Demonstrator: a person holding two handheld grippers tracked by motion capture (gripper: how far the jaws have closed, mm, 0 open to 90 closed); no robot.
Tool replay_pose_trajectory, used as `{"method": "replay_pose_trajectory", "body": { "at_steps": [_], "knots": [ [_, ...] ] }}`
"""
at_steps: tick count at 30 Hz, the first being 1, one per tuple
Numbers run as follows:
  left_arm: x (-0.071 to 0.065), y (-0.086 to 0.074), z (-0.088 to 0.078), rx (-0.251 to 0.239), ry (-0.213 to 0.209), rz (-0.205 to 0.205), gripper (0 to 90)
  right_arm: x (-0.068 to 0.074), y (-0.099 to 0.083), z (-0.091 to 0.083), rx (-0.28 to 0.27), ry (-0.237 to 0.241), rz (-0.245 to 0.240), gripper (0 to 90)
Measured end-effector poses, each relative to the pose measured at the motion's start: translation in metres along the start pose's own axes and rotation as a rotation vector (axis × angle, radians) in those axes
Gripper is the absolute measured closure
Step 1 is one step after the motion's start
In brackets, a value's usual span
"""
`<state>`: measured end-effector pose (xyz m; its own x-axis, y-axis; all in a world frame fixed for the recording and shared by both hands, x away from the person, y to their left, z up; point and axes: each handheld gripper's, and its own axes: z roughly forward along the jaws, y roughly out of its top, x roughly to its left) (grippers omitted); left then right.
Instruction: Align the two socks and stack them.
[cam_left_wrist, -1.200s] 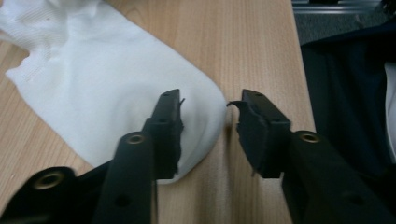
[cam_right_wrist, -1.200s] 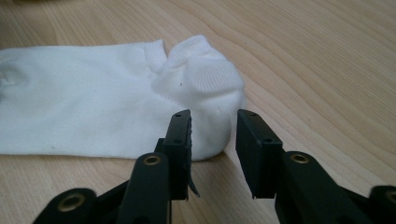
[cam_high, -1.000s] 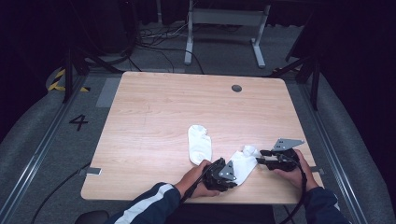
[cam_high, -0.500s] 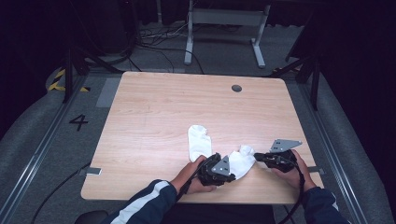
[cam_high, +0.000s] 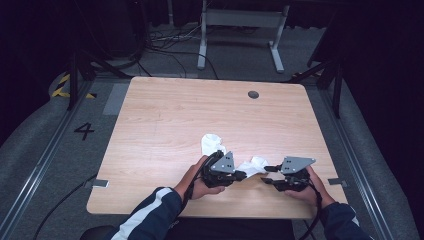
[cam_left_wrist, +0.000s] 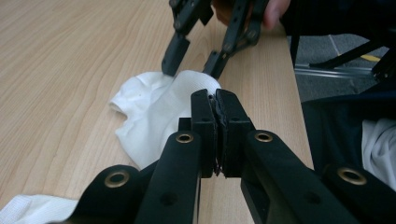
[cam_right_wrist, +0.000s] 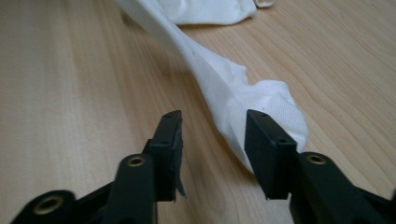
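Observation:
A white sock (cam_high: 253, 166) lies near the table's front edge between my two grippers. My left gripper (cam_high: 243, 175) is shut on one end of it and holds that end slightly off the wood. In the left gripper view the jaws (cam_left_wrist: 215, 100) are pressed together over the sock (cam_left_wrist: 154, 107). The sock (cam_right_wrist: 224, 84) stretches away and upward in the right gripper view. My right gripper (cam_right_wrist: 215, 126) is open at the sock's other end; its jaws have just been opening, and the sock tip lies by the right jaw, ungripped. A second white sock (cam_high: 212, 143) lies flat behind.
The wooden table (cam_high: 200, 110) has a round cable hole (cam_high: 253, 94) at the back right. The front edge runs close beneath both hands. A metal frame (cam_high: 240, 20) stands on the floor beyond the table. Grey floor with rails surrounds it.
My left gripper has closed on the sock and risen a little, pulling the cloth taut. The right gripper's jaws closed, then opened again near the sock's far end.

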<state>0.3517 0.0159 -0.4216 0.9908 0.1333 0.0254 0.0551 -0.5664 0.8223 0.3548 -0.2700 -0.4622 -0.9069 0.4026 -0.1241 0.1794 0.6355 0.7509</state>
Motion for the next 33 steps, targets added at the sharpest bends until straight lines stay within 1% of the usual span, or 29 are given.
{"method": "replay_pose_trajectory", "body": {
  "at_steps": [1,2,3,4,5,6,7,8,10,11,14,16,17,18,19,21,22,23,24,25,26,27,29,30,32,33],
  "knots": [
    [0.000,0.000,-0.002,-0.006,0.005,0.000,87.0,0.000,0.000,0.003,0.005,-0.014,-0.004,66.6],
    [0.001,0.001,-0.003,-0.015,0.004,0.000,87.1,-0.001,-0.001,0.006,0.011,-0.024,0.006,70.6],
    [0.001,0.001,-0.005,-0.015,0.006,-0.002,87.1,-0.002,-0.002,0.006,0.014,-0.027,0.018,75.0],
    [0.002,0.001,-0.006,-0.020,0.011,-0.009,87.1,-0.003,-0.004,0.005,0.009,-0.024,0.019,78.9],
    [0.003,0.001,-0.008,-0.023,0.016,-0.007,87.1,-0.005,-0.006,0.002,-0.004,-0.026,0.034,82.3],
    [0.004,0.000,-0.010,-0.027,0.018,-0.010,87.1,-0.006,-0.006,0.000,-0.011,-0.035,0.044,83.4],
    [0.005,0.000,-0.011,-0.036,0.024,-0.021,87.1,-0.008,-0.007,-0.006,-0.031,-0.032,0.057,87.1],
    [0.005,0.000,-0.012,-0.041,0.025,-0.023,87.1,-0.009,-0.007,-0.011,-0.054,-0.026,0.061,88.8],
    [0.006,0.000,-0.014,-0.038,0.039,-0.022,87.1,-0.009,-0.004,-0.020,-0.072,-0.033,0.071,89.2],
    [0.005,0.000,-0.014,-0.042,0.042,-0.026,87.1,-0.009,-0.002,-0.025,-0.086,-0.037,0.061,89.3],
    [0.004,-0.001,-0.017,-0.041,0.058,-0.029,87.1,-0.007,0.006,-0.038,-0.115,-0.052,0.065,89.4],
    [0.004,-0.001,-0.018,-0.042,0.061,-0.024,87.1,-0.006,0.009,-0.041,-0.121,-0.051,0.063,89.4],
    [0.004,-0.002,-0.020,-0.048,0.064,-0.037,87.1,-0.006,0.012,-0.044,-0.128,-0.052,0.059,89.4],
    [0.004,-0.002,-0.021,-0.052,0.065,-0.046,87.1,-0.004,0.020,-0.050,-0.125,-0.053,0.062,89.4],
    [0.003,-0.003,-0.023,-0.064,0.054,-0.057,87.1,-0.003,0.025,-0.053,-0.119,-0.060,0.061,89.4],
    [0.000,-0.006,-0.025,-0.091,0.038,-0.093,87.1,0.000,0.036,-0.059,-0.086,-0.047,0.073,89.4],
    [-0.007,-0.011,-0.023,-0.121,0.000,-0.142,87.1,0.005,0.043,-0.065,-0.061,-0.020,0.055,89.4],
    [-0.007,-0.011,-0.023,-0.121,0.000,-0.142,87.1,0.005,0.043,-0.065,-0.061,-0.020,0.055,89.4],
    [-0.020,-0.012,-0.020,-0.117,-0.023,-0.129,87.1,0.011,0.047,-0.069,-0.017,0.001,0.041,89.4],
    [-0.020,-0.012,-0.020,-0.117,-0.023,-0.129,87.1,0.011,0.047,-0.069,-0.017,0.001,0.041,89.4],
    [-0.029,-0.012,-0.018,-0.110,-0.054,-0.103,87.1,0.014,0.049,-0.071,0.016,-0.004,0.027,89.4],
    [-0.036,-0.010,-0.016,-0.102,-0.065,-0.081,87.0,0.017,0.050,-0.073,0.053,0.000,0.023,89.4],
    [-0.044,-0.009,-0.013,-0.111,-0.071,-0.085,86.9,0.019,0.052,-0.074,0.079,-0.002,0.039,89.1],
    [-0.046,-0.009,-0.010,-0.115,-0.072,-0.079,86.9,0.018,0.052,-0.073,0.089,-0.001,0.040,89.0],
    [-0.049,-0.010,-0.007,-0.103,-0.061,-0.071,86.8,0.013,0.054,-0.069,0.116,-0.007,0.058,89.0],
    [-0.048,-0.012,-0.006,-0.105,-0.063,-0.084,86.7,0.010,0.054,-0.065,0.128,-0.007,0.071,88.9]
  ]
}}
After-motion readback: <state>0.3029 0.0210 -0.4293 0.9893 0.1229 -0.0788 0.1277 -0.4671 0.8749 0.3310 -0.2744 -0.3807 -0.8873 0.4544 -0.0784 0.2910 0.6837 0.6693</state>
